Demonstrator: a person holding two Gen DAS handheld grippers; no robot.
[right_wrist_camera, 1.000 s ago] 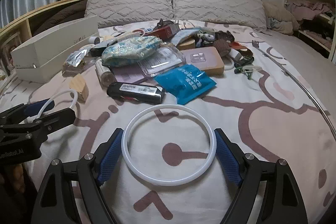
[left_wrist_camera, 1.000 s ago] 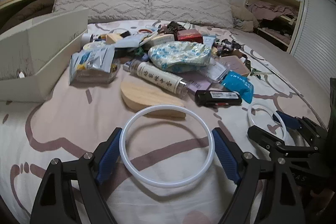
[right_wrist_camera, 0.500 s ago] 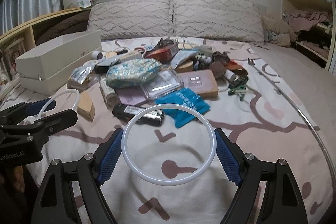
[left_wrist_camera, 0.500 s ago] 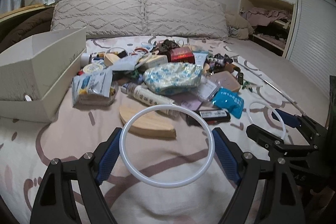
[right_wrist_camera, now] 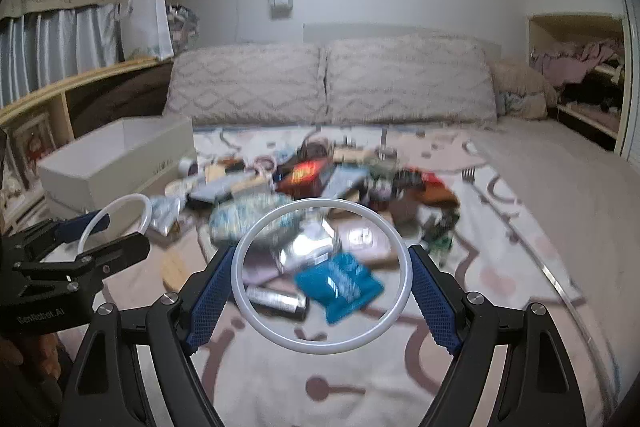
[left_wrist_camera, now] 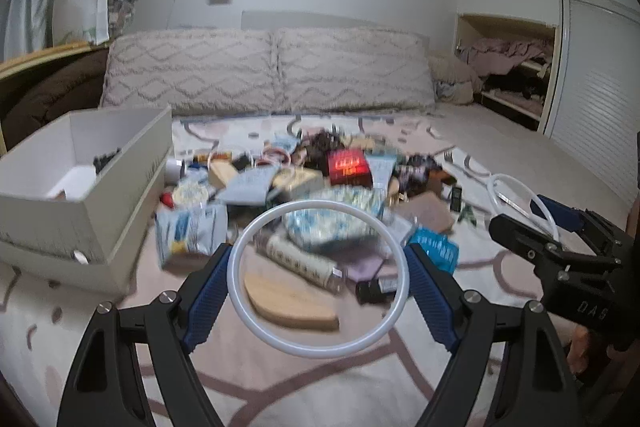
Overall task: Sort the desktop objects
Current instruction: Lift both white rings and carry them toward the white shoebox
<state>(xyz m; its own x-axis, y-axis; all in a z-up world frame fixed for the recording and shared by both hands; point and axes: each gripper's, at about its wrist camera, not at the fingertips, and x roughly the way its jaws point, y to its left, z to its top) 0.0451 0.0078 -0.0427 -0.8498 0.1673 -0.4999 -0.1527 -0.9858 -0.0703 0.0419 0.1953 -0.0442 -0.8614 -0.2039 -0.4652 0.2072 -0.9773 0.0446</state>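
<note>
A white ring (left_wrist_camera: 316, 353) is clamped between the blue pads of my left gripper (left_wrist_camera: 318, 279), held in the air above the bedspread. My right gripper (right_wrist_camera: 320, 279) is shut on a second white ring (right_wrist_camera: 320, 349) in the same way. Each gripper shows in the other's view: the right gripper (left_wrist_camera: 552, 223) with its ring (left_wrist_camera: 516, 183), the left gripper (right_wrist_camera: 92, 231) with its ring (right_wrist_camera: 132, 198). Beyond both lies a blurred pile of small objects: a blue packet (right_wrist_camera: 340, 279), a red box (left_wrist_camera: 346, 163), a patterned pouch (left_wrist_camera: 332, 219) and a wooden piece (left_wrist_camera: 288, 303).
An open white box (left_wrist_camera: 132, 163) stands on the bed to the left of the pile, with a few small items inside. Two pillows (left_wrist_camera: 272, 71) line the headboard. A shelf unit (right_wrist_camera: 60, 95) runs along the left, a closet (left_wrist_camera: 516, 67) on the right.
Both grippers have risen off the bedspread, each carrying its white ring. The views have tipped upward, showing more of the wall and pillows. Neither grip has changed.
</note>
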